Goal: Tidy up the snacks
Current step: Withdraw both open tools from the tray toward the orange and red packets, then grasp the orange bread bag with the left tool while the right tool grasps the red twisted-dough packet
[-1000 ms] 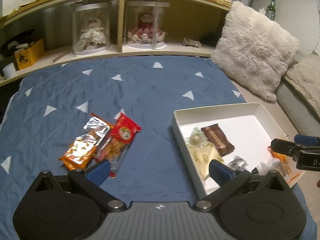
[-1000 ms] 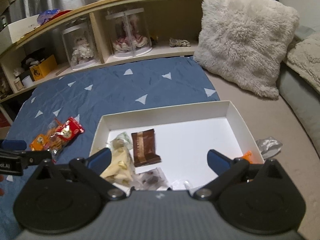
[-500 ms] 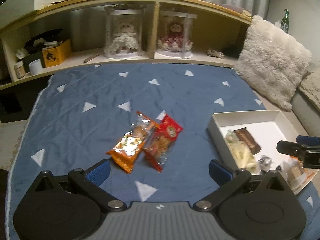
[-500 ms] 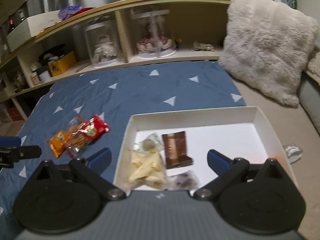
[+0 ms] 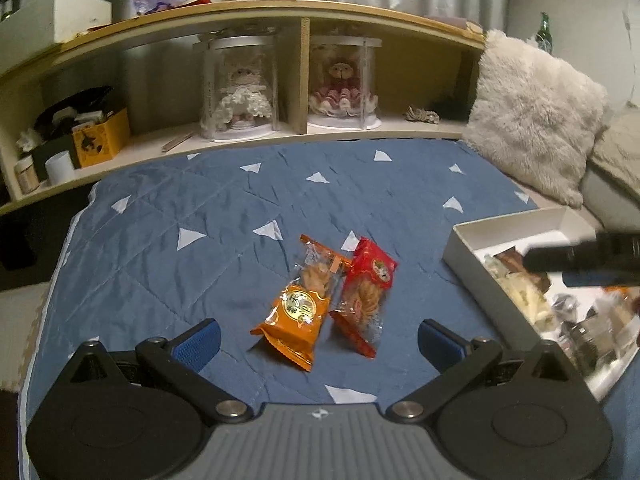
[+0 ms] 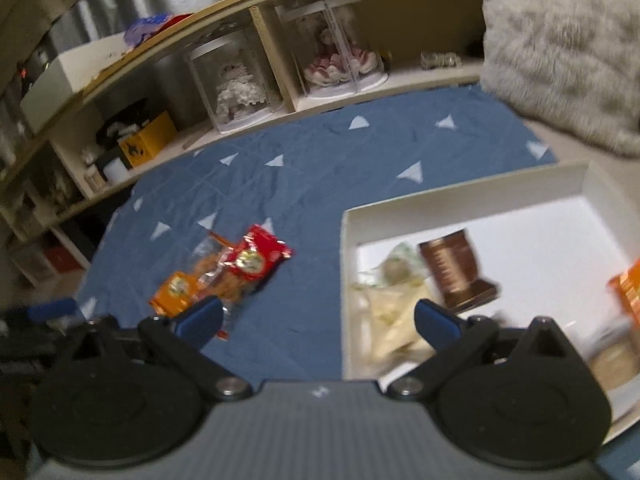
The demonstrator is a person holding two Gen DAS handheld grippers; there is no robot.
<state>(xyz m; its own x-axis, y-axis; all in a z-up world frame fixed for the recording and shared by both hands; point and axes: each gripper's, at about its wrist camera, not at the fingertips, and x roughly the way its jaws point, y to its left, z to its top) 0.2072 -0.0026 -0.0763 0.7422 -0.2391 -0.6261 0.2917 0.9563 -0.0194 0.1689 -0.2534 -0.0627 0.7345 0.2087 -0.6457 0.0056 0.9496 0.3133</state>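
From the left wrist, the left gripper (image 5: 318,340) hangs spread and empty over the blue quilt (image 5: 200,216), where an orange packet (image 5: 298,316) and a red packet (image 5: 366,292) lie touching near its middle, still outside the white box (image 5: 472,256) at the right edge; from the right wrist, the right gripper (image 6: 318,320) is likewise spread and holds nothing, and the box already carries a brown bar (image 6: 456,276) and pale sweets (image 6: 394,308), so the sorting looks partly done with those two packets left

The left wrist view looks forward over the blue quilt (image 5: 168,280) toward the shelf (image 5: 256,12) at 12 o'clock, the white tray (image 5: 476,268) at 3 o'clock. The right wrist view, blurred, sits nearer the tray (image 6: 440,200); both share the two packets (image 5: 328,300) (image 6: 224,276).
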